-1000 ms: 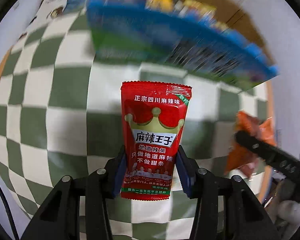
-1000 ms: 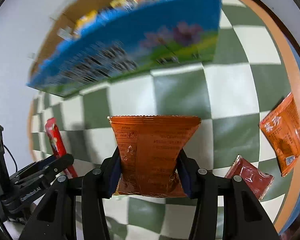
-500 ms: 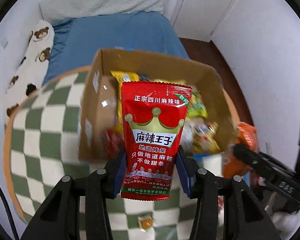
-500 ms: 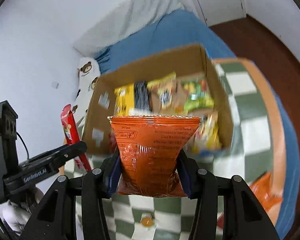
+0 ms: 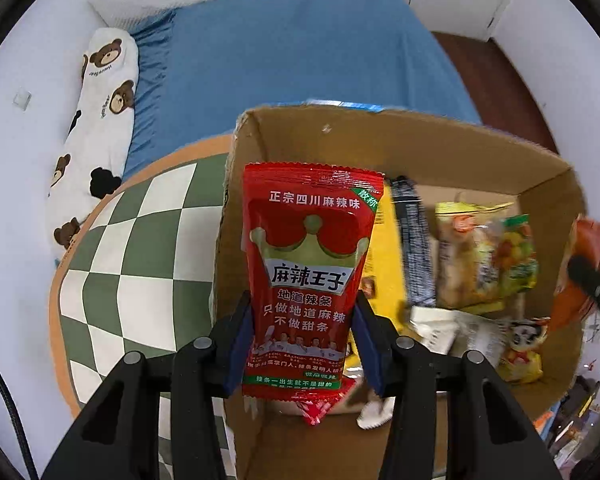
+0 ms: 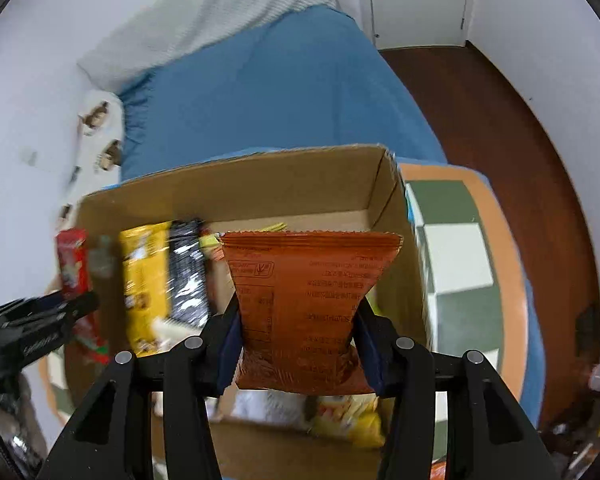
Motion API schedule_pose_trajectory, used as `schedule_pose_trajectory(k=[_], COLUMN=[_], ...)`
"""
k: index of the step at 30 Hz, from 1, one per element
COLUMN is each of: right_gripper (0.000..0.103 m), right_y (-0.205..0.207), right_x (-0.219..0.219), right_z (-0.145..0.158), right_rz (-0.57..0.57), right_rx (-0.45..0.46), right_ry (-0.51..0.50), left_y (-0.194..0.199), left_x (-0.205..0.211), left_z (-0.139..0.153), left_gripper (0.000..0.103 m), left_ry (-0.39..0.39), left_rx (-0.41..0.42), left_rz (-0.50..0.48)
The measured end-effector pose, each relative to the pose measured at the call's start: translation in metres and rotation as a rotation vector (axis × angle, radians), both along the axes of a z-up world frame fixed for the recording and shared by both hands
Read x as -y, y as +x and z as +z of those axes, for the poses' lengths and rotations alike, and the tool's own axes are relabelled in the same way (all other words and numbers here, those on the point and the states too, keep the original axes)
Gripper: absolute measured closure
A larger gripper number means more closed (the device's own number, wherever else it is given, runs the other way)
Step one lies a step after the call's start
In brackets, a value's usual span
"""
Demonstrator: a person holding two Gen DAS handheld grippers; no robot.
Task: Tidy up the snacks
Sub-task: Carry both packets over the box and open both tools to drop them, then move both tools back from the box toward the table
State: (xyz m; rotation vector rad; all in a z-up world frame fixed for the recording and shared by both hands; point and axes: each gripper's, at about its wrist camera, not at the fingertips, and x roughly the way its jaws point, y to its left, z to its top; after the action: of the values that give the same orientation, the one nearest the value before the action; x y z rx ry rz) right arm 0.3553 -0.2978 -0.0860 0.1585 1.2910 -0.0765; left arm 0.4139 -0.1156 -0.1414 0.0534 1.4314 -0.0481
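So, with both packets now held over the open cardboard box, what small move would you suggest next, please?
Probably lower a little and open both. The left gripper clamps the red crowned snack packet, the right gripper the orange foil packet, both above the brown cardboard box.

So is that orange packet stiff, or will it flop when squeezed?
Probably soft: the orange packet pinches to a waist where the right gripper clamps it. It looks light, standing upright unsupported. Its glossy film may be slippery.

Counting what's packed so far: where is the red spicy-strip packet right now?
In the left wrist view, the red packet is clamped in the left gripper above the cardboard box.
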Motion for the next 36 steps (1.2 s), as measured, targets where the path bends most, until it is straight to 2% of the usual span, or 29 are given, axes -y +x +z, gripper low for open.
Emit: schedule_pose_trajectory(k=[7, 8, 10, 11, 14, 15, 18, 25, 32, 36], right_gripper=[0.048, 0.044, 0.016, 0.013, 0.013, 0.012, 0.008, 0.006, 0.006, 0.006], right_y=[0.041, 0.044, 0.047, 0.047, 0.044, 0.041, 0.030, -0.005, -0.044, -0.066], right_x=[-0.007, -0.008, -0.009, -0.009, -0.002, 0.001, 0.008, 0.004, -0.016, -0.027], right_z=[-0.039, -0.042, -0.044, -0.045, -0.044, -0.042, -0.040, -0.024, -0.001, 0.014], right_rz=[0.013, 0.023, 0.033, 0.035, 0.027, 0.022, 0.009, 0.029, 0.088, 0.109], right_rx=[-0.089, -0.091, -0.090, -0.091, -0.087, -0.086, -0.084, -0.039, 0.024, 0.062], right_ry=[-0.083, -0.089, -0.087, -0.075, -0.048, -0.034, -0.022, -0.008, -0.020, -0.028], left_y=[0.016, 0.017, 0.019, 0.019, 0.018, 0.018, 0.013, -0.010, -0.056, -0.088], left_x=[-0.004, -0.004, -0.004, -0.004, -0.004, -0.002, 0.003, 0.006, 0.013, 0.013], left_z=[-0.027, -0.029, -0.030, -0.031, -0.028, -0.026, -0.021, -0.008, 0.018, 0.039], left_gripper=[0.057, 0.054, 0.048, 0.042, 0.031, 0.030, 0.030, 0.030, 0.030, 0.030], left_ry=[-0.005, -0.013, -0.035, -0.052, -0.091, -0.092, -0.069, -0.113, -0.126, -0.114], left_rx=[-0.076, -0.078, -0.083, -0.088, -0.079, -0.069, -0.040, 0.004, 0.094, 0.179], left_rz=[0.017, 0.021, 0.027, 0.031, 0.043, 0.043, 0.041, 0.065, 0.061, 0.060])
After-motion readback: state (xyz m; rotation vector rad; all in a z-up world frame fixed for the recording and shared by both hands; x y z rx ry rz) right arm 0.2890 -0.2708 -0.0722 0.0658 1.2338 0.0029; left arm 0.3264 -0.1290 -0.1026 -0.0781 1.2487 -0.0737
